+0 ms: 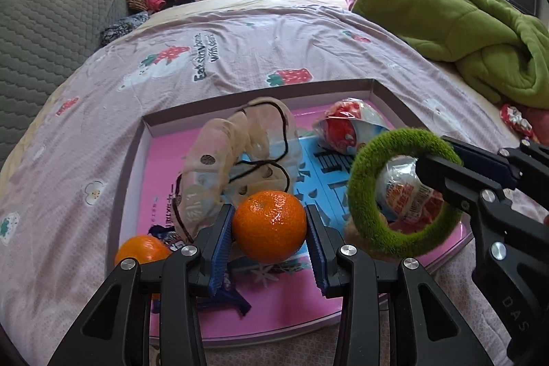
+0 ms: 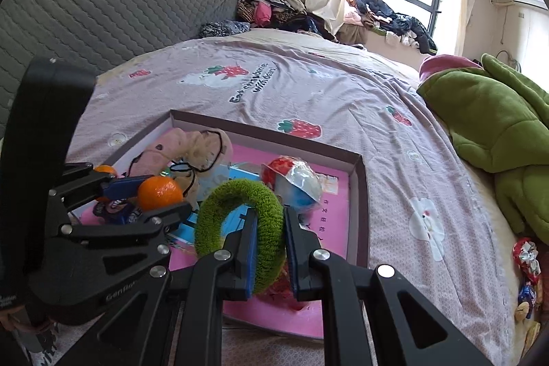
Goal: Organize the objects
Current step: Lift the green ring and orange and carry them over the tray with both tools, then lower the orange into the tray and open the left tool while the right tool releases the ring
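My left gripper is shut on an orange mandarin, held just above the pink tray. My right gripper is shut on a fuzzy green ring, also over the tray. In the left wrist view the ring and the right gripper show at the right. In the right wrist view the left gripper with its mandarin shows at the left. A second mandarin lies in the tray's near-left corner. A pale pink frilly hair band and foil-wrapped snack packs lie in the tray.
The tray sits on a bed with a lilac strawberry-print sheet. A green blanket is heaped at the right, a grey quilted headboard at the left. Loose wrapped sweets lie off the tray at the right. Clothes pile up by the window.
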A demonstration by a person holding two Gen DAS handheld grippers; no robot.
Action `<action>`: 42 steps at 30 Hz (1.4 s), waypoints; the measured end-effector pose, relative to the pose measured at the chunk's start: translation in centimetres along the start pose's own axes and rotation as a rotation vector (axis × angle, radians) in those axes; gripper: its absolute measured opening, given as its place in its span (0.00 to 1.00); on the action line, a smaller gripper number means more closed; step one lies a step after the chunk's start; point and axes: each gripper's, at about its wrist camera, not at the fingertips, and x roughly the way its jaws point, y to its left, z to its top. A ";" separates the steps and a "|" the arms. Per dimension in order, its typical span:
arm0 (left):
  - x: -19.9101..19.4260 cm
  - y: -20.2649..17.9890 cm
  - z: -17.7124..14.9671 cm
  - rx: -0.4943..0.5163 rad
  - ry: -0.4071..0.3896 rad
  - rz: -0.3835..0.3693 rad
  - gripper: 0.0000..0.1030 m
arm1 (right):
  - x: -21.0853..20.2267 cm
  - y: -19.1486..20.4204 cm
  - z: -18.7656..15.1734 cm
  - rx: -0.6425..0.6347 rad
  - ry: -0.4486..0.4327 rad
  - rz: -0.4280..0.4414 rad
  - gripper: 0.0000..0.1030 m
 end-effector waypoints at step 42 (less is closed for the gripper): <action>-0.3 -0.5 -1.5 -0.008 0.041 -0.053 0.41 | 0.7 -1.2 -0.2 0.034 0.038 -0.019 0.35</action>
